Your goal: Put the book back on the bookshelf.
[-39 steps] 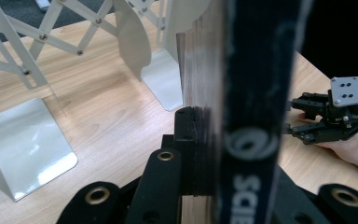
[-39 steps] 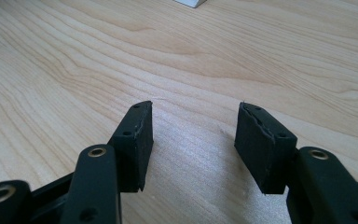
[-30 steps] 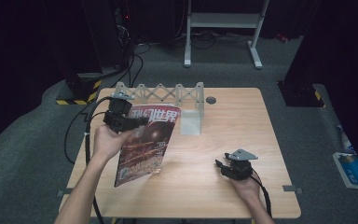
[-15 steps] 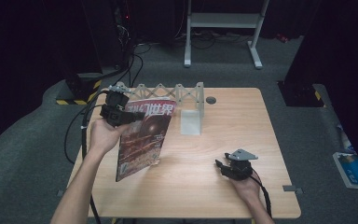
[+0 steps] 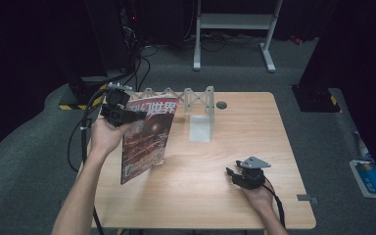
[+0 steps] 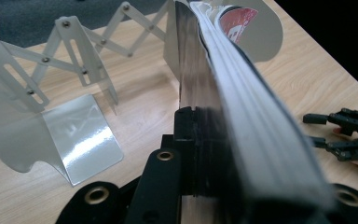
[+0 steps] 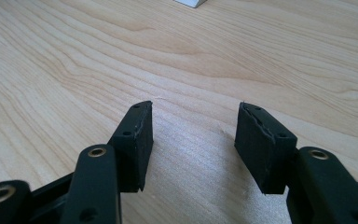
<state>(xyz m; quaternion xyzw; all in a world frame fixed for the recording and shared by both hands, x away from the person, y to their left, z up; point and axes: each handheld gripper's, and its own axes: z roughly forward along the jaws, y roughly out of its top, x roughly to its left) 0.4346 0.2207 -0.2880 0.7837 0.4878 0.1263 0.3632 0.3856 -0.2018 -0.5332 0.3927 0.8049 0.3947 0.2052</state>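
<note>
A magazine with a dark red cover and white characters stands tilted on its lower edge at the left of the wooden table. My left gripper is shut on its top edge near the spine. In the left gripper view the magazine runs edge-on away from the jaws, and the far jaw is hidden behind its pages. My right gripper rests low over the table near the front right, held in a hand. It stands open with bare wood between the pads.
A pale metal accordion rack with an upright end plate stands at the table's far middle, just right of the magazine; its shiny plate shows close by. A dark round grommet sits beyond it. Black cables trail off the left edge.
The left hand has lifted the magazine's top edge up and a little to the left, so it stands steeper. The right gripper has stayed still.
</note>
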